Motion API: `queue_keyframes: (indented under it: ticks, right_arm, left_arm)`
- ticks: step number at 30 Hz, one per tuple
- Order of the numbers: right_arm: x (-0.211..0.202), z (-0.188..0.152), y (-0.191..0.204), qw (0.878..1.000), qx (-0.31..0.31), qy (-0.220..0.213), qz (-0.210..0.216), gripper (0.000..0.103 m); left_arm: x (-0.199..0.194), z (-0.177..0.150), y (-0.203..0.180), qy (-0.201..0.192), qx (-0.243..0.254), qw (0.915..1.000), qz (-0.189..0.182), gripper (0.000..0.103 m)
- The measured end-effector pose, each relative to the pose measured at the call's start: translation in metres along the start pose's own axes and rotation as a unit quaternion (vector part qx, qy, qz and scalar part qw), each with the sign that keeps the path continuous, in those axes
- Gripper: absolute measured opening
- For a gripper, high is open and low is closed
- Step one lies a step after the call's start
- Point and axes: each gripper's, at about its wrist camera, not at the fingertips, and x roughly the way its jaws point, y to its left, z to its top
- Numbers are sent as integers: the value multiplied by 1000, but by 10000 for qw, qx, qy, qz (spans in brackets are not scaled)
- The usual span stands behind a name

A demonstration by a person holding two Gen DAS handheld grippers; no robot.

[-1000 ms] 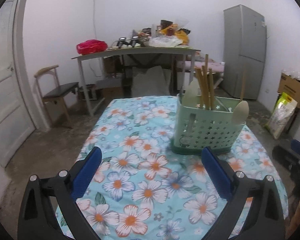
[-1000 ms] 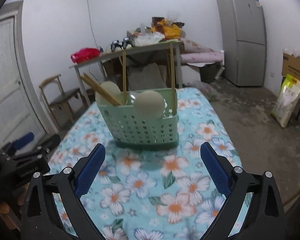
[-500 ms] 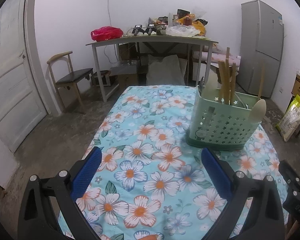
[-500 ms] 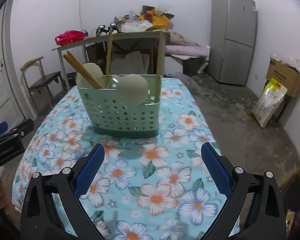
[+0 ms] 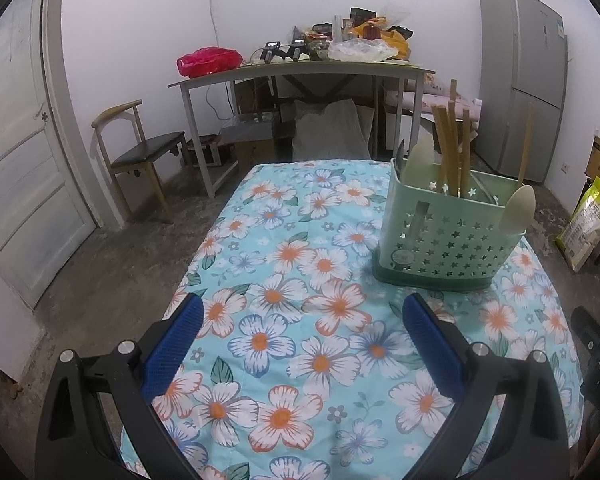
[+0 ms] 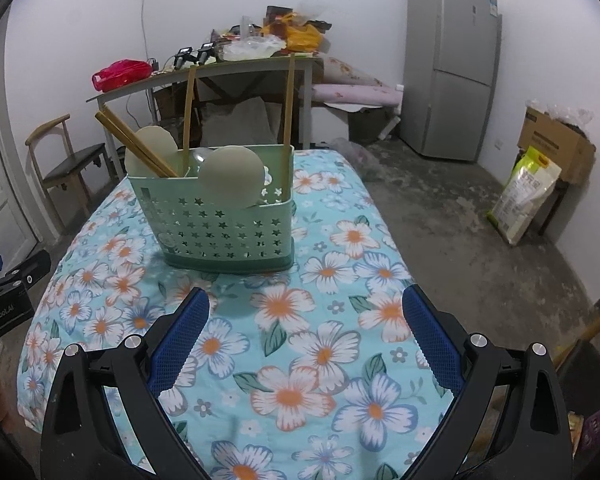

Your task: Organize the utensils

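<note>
Left gripper [image 5: 303, 322]: black frame, blue ribbed pads, jaws spread wide, nothing between them. It hovers over the near end of the turquoise floral tablecloth [image 5: 284, 280], touching nothing. Floral pattern shows clean through the gap.

Right gripper [image 6: 306, 314]: same build, jaws equally wide apart, empty, also above the cloth with no contact. Its left finger pad [image 6: 180, 340] and the opposite pad frame bare fabric only.

Task item: mint-green perforated plastic utensil caddy with star cutouts [image 6: 224, 220] stands upright on the cloth, beyond both grippers and apart from them. In the left wrist view it's ahead and to the right [image 5: 448, 240]; in the right wrist view it's ahead, slightly left of centre.

Contents: wooden chopsticks [image 5: 450, 148] stand or lean in the caddy, some upright, a pair slanted toward the left [image 6: 136, 146] as the right wrist camera sees it. Two pale cream spoon-like utensils, one round bowl [image 6: 231, 178] resting against the near rim, the other [image 6: 152, 150] at the far left corner. Which compartment each sits in: can't tell.

Left gripper's black body is visible at the left edge of the right wrist view [image 6: 8, 304].
</note>
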Motion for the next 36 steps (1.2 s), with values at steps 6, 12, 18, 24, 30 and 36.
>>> queue_keyframes:
  ticks: [6, 12, 18, 24, 30, 36]
  right_arm:
    - [0, 0, 0, 10000, -14, 9, 15, 93]
    - [0, 0, 0, 10000, -18, 10, 21, 93]
    - [0, 0, 0, 10000, -20, 12, 17, 93]
    - [-1, 0, 2, 10000, -37, 5, 29, 93]
    - [-1, 0, 3, 10000, -35, 4, 29, 93]
    - [-2, 1, 5, 10000, -66, -11, 46, 93]
  left_arm:
    - [-1, 0, -1, -17, 11, 10000, 0, 98]
    - [-4, 1, -1, -58, 14, 10000, 0, 98]
    - [-5, 2, -2, -56, 25, 10000, -3, 98]
    - [-5, 2, -2, -52, 16, 10000, -2, 98]
    - [-5, 2, -2, -55, 19, 10000, -2, 98]
    - [-5, 2, -1, -52, 15, 10000, 2, 98]
